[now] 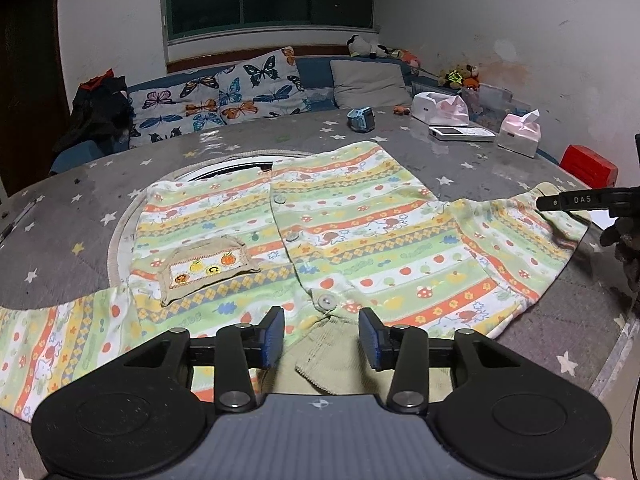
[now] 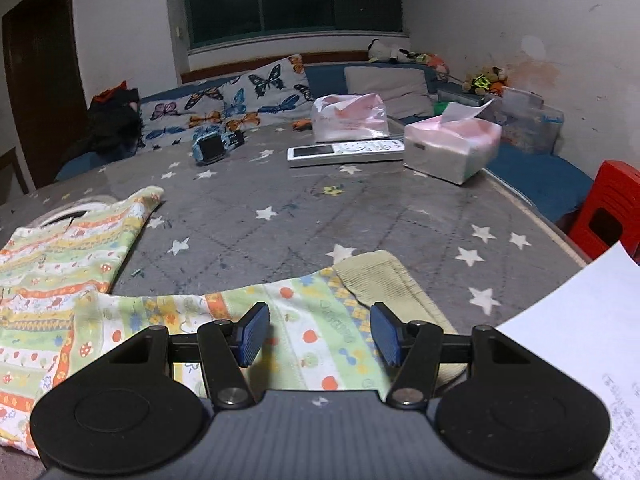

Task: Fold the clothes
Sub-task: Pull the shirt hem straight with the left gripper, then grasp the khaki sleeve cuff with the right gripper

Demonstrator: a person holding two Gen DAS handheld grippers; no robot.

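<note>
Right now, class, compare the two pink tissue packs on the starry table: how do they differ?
In the right wrist view, the nearer tissue pack sits right of the white remote, while the farther tissue pack sits behind it. The nearer one has a white tissue sticking up from its top; the farther one shows only crumpled pink wrapping there. The nearer one stands at the table's right edge; the farther one is further in. Both are pink, soft-wrapped packs.

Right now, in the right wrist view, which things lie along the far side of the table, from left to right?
Blue toy watch → white remote control → pink tissue pack.
</note>
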